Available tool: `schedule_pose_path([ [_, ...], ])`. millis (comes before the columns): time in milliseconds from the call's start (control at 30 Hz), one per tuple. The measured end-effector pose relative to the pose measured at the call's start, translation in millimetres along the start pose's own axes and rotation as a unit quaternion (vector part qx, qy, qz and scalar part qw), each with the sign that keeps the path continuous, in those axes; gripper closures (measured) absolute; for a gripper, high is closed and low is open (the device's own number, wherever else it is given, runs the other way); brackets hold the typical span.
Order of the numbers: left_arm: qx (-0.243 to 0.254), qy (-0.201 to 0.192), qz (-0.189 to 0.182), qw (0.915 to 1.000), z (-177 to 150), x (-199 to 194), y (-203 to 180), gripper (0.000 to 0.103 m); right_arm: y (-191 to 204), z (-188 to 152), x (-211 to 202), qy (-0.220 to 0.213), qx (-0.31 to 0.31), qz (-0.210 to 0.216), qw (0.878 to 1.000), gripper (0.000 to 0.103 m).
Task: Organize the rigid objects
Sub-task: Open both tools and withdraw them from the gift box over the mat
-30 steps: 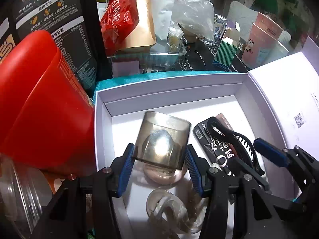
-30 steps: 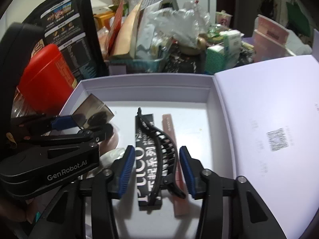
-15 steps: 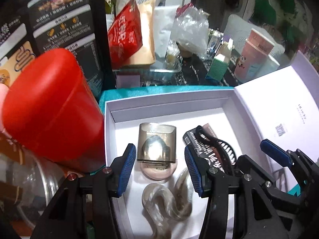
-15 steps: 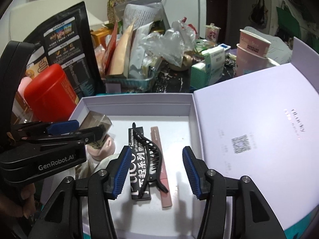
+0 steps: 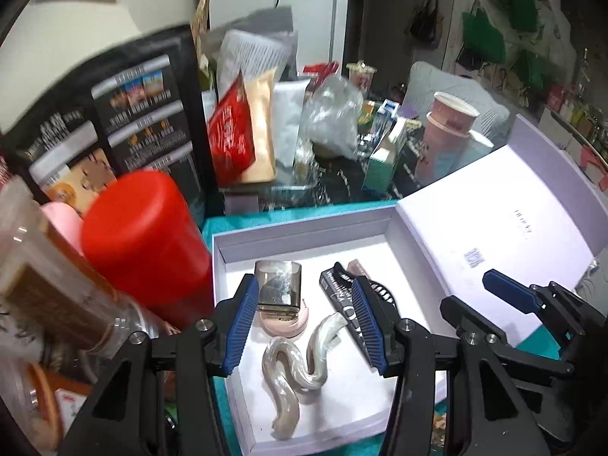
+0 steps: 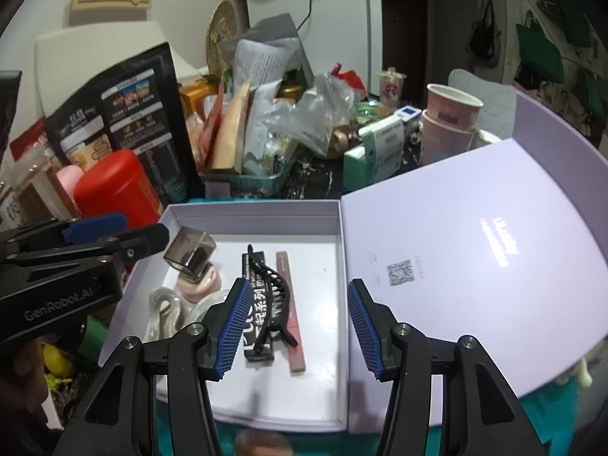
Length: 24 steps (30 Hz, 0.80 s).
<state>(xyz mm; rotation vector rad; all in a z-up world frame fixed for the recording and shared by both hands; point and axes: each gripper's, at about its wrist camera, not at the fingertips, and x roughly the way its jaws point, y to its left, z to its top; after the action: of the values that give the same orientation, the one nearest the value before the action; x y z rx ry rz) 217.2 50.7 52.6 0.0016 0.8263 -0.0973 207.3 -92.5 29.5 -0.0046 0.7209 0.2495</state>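
Observation:
An open lilac box (image 5: 304, 228) holds a smoky translucent cap (image 5: 279, 288) leaning on a pink round compact (image 5: 287, 323). Beside these lie a wavy clear hair clip (image 5: 296, 364), a black hair claw (image 6: 271, 300), a black lettered carton (image 6: 258, 326) and a pink stick (image 6: 290, 315). My left gripper (image 5: 303, 285) hovers above the box's left half, open, with nothing between its pads. Over the box's middle, my right gripper (image 6: 298, 285) is open and empty too. The box's lid (image 6: 475, 266) lies folded back on the right.
A red canister (image 5: 144, 235) and a tall black bag (image 5: 144, 114) stand close to the box's left side. Behind the box are a basket of packets (image 6: 243, 182), small cartons and stacked paper cups (image 6: 448, 129). Teal cloth (image 5: 243, 220) lies under the box.
Both grippers have risen and drawn back from the box. The smoky cap that sat between the left pads stays in the box, now farther away. The hair claw lies where it was.

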Motion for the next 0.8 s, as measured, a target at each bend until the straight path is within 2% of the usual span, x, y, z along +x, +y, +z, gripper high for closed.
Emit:
schedule_pose_path([
  [267,0.012,-0.032,0.005,0.9994,-4.1,-40.9,-14.2,0.053,0.0,-4.2,-44.3,-0.035,-0.008,-0.003,0.999,0.046],
  [467,0.003,-0.061,-0.015,0.9980,-12.1,-74.7,-19.3,0.053,-0.7,-12.7,-80.1,-0.059,-0.011,0.002,0.998,0.044],
  [533,0.004,-0.071,-0.012,0.9974,-15.9,-85.3,-21.9,0.053,-0.1,-16.3,-90.8,-0.066,-0.012,0.005,0.998,0.037],
  [667,0.004,-0.088,-0.013,0.9961,-26.4,-105.0,-24.2,0.053,2.2,-26.2,-113.6,-0.082,-0.016,0.003,0.996,0.035],
  [733,0.000,-0.098,-0.005,0.9952,-34.0,-114.4,-24.6,0.052,3.2,-31.9,-122.0,-0.088,-0.019,0.004,0.996,0.029],
  [800,-0.002,-0.102,0.002,0.9948,-42.9,-121.9,-24.7,0.052,3.5,-40.0,-127.8,-0.088,-0.022,0.002,0.996,0.028],
])
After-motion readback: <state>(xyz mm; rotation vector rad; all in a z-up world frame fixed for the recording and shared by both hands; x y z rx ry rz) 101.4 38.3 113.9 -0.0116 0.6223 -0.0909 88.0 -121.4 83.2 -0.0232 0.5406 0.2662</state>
